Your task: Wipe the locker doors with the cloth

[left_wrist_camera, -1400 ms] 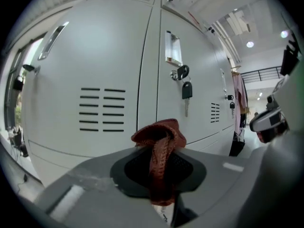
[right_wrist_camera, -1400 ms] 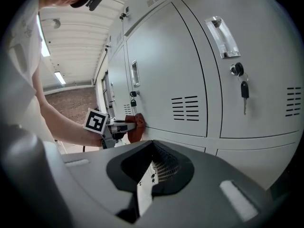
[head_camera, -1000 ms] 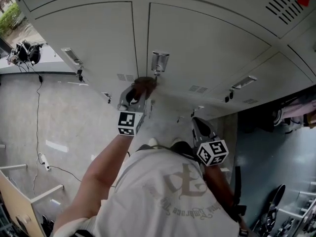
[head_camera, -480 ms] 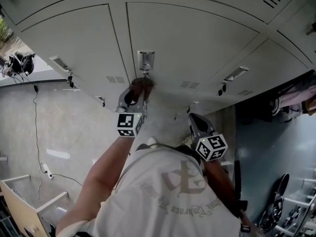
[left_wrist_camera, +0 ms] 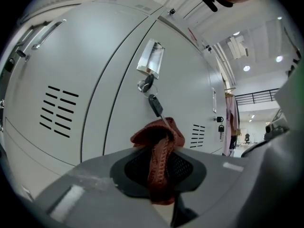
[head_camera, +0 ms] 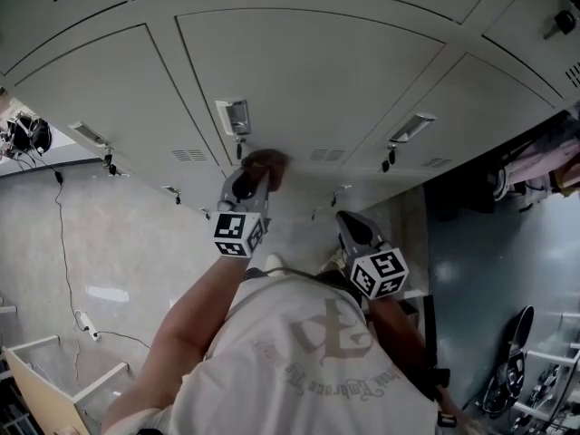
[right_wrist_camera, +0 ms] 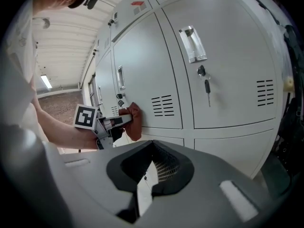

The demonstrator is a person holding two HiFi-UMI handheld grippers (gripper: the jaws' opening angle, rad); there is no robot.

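- The left gripper (head_camera: 246, 181) has its jaws pinched on the cloth (left_wrist_camera: 159, 148), a rust-brown knitted rag with a ribbed weave, bunched into a soft lump.
- The cloth's folded top is pressed against a locker door (head_camera: 308, 89), low on the door and just under the lock.
- The doors are smooth, pale grey painted metal with gently rounded panel edges and thin dark seams between them.
- A shiny rectangular recessed handle (left_wrist_camera: 151, 59) sits above the lock. A key (left_wrist_camera: 155, 103) with a black plastic head hangs from the lock, and its slim blade reaches down to the cloth's top fold.
- Short rows of slanted vent slots (left_wrist_camera: 58, 113) are cut into the neighbouring door.
- The right gripper (right_wrist_camera: 149, 175) is held low beside the person's pale shirt (head_camera: 317, 361), well apart from the doors. Its jaws are drawn together but for a thin slit, with nothing between them.
- Each gripper carries a cube with black-and-white square markers.
- The floor (head_camera: 100, 234) is pale and glossy, and a thin black cable (head_camera: 65, 234) trails across it.
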